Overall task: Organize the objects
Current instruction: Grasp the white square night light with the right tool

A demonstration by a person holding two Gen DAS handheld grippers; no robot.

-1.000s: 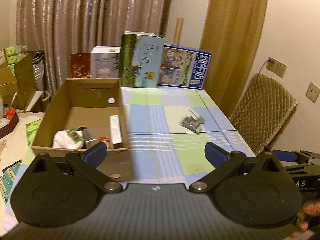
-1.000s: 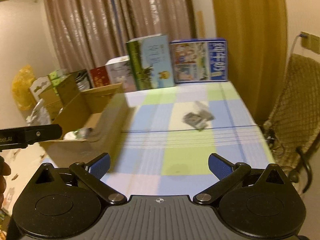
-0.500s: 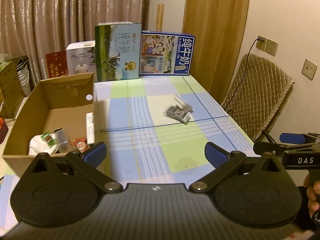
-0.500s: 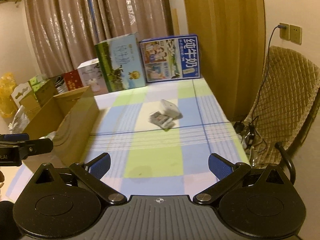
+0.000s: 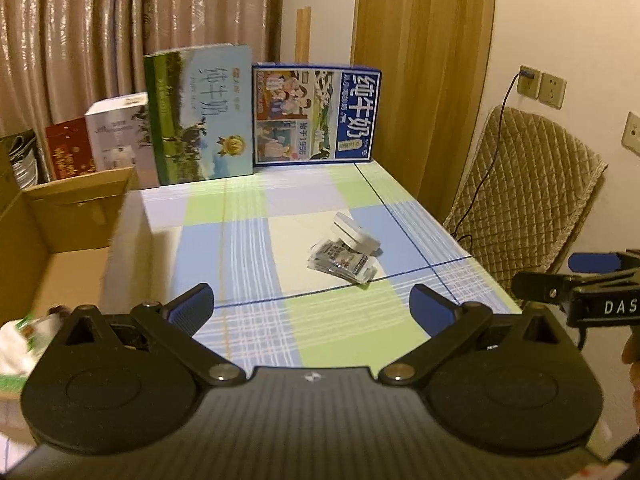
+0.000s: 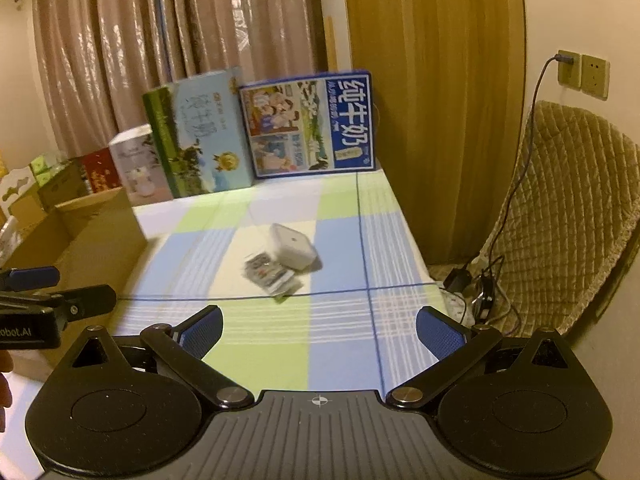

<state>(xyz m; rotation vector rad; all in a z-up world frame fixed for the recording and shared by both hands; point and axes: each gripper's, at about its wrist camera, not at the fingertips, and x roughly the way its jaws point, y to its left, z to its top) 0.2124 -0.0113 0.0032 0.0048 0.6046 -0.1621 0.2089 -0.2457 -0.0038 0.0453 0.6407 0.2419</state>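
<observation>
A small white box and a clear plastic packet of printed sachets lie together mid-table; both also show in the right wrist view, the box and the packet. My left gripper is open and empty, above the near part of the table. My right gripper is open and empty, also short of the two items. An open cardboard box stands at the left with a white bundle and other items inside.
Tall milk cartons, one green and one blue, stand along the far table edge, with smaller boxes to their left. A quilted chair stands right of the table. The tablecloth is checked blue and green.
Both views have swung right and moved closer to the table middle. The white box and packet now sit more central and larger. The cardboard box has slid to the left edge.
</observation>
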